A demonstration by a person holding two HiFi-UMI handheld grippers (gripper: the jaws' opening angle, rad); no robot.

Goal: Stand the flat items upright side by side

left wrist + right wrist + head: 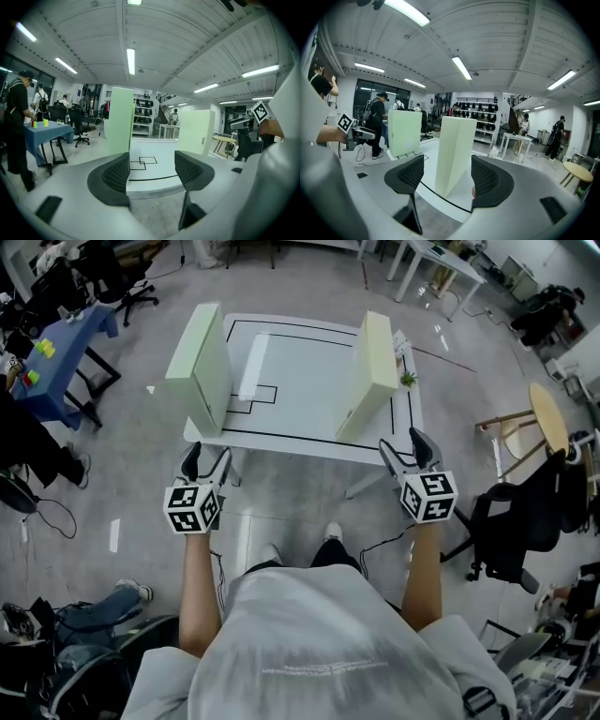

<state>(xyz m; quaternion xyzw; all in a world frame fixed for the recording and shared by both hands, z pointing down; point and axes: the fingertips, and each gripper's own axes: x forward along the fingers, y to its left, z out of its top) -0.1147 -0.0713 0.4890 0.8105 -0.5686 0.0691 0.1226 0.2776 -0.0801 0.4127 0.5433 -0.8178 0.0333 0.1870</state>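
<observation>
Grey shirt [309,652] and both forearms fill the near edge of the head view. I see the left gripper [206,463] and right gripper [406,450] held just off the near side of the white table [300,381], both with jaws wide apart and nothing between the pads. Pale green flat box [200,367] stands upright at the table's left edge, cream flat box [373,371] upright at the right edge. They're well apart, long axes vertical, narrow edges facing near. Left gripper is nearer the green one, right nearer the cream. My guess: they need bringing together. Right gripper view frames the cream box's narrow edge between its jaws. Left gripper view frames bare table, green box off left.
</observation>
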